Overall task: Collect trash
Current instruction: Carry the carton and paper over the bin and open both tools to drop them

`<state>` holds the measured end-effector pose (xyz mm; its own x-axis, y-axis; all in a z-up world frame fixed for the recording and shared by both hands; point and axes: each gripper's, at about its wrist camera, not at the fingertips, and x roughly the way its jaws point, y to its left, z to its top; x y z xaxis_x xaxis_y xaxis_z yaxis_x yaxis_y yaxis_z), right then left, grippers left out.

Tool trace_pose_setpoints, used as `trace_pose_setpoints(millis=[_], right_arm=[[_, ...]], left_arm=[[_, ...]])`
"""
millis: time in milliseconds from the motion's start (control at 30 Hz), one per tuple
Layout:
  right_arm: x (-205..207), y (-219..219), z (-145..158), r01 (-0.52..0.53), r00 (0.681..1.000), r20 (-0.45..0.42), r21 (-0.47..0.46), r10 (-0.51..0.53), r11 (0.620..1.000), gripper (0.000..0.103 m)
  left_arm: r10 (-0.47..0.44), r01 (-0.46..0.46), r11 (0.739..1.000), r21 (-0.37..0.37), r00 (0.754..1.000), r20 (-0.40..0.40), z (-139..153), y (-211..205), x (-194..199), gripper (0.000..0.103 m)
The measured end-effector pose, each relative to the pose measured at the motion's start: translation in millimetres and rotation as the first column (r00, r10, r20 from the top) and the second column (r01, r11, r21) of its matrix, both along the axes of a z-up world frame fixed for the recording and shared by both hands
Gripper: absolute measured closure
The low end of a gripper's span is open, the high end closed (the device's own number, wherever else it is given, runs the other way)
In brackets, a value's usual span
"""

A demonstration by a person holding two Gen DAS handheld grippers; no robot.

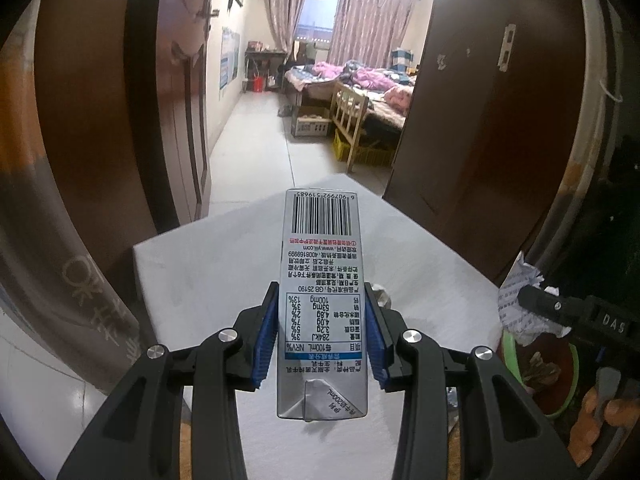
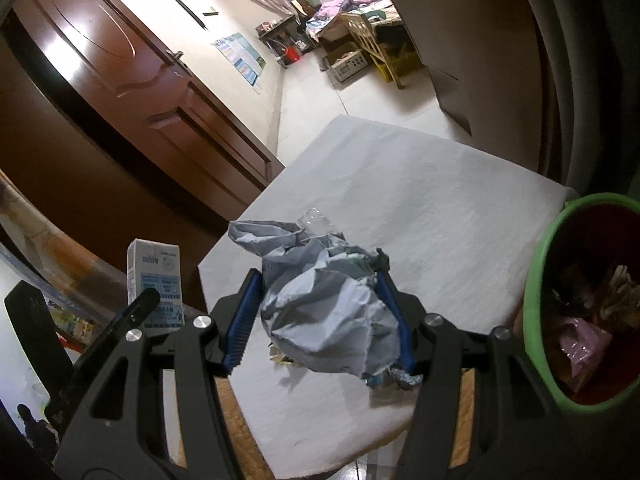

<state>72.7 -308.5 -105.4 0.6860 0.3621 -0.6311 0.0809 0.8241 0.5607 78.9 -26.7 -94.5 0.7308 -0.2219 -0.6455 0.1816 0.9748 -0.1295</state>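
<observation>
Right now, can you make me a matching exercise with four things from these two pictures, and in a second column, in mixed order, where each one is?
Things:
1. milk carton
2. crumpled grey paper
3. green bin
4. white pad

Places:
A. beside the right edge of the pad, with trash already inside
B. between the blue pads of the left claw
C. spread flat under both claws
D. between the blue pads of the right claw

Pairs: 1-B, 2-D, 3-A, 4-C
</observation>
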Motion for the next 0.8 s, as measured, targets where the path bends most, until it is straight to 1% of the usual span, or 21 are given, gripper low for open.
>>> trace_pose_setpoints(millis=[200, 433, 700, 800], right_arm=[[-11.7, -9.6, 0.3, 0.032, 0.999, 0.004, 0.015, -0.032, 0.999, 0.047], [-25.8, -21.2, 2.1, 0.074, 0.997, 0.01, 0.038, -0.075, 0.996, 0.047], [-30.0, -27.3, -0.1, 0.076, 0.997, -0.001, 0.069, -0.076, 0.995, 0.047], [-29.7, -27.4, 0.2, 0.077, 0.997, 0.002, 0.066, -0.077, 0.995, 0.047]], left_arm=[[-0.033, 0.033, 0.999, 0.013, 0.999, 0.04, 13.8, -14.1, -13.2, 0.067], [-0.078, 0.077, 0.997, 0.024, 0.996, 0.052, 16.1, -30.1, -19.3, 0.067], [-0.104, 0.102, 0.994, 0.034, 0.993, 0.052, 17.7, -42.2, -21.9, 0.067], [-0.114, 0.112, 0.993, 0.038, 0.992, 0.056, 19.4, -44.7, -23.0, 0.067]])
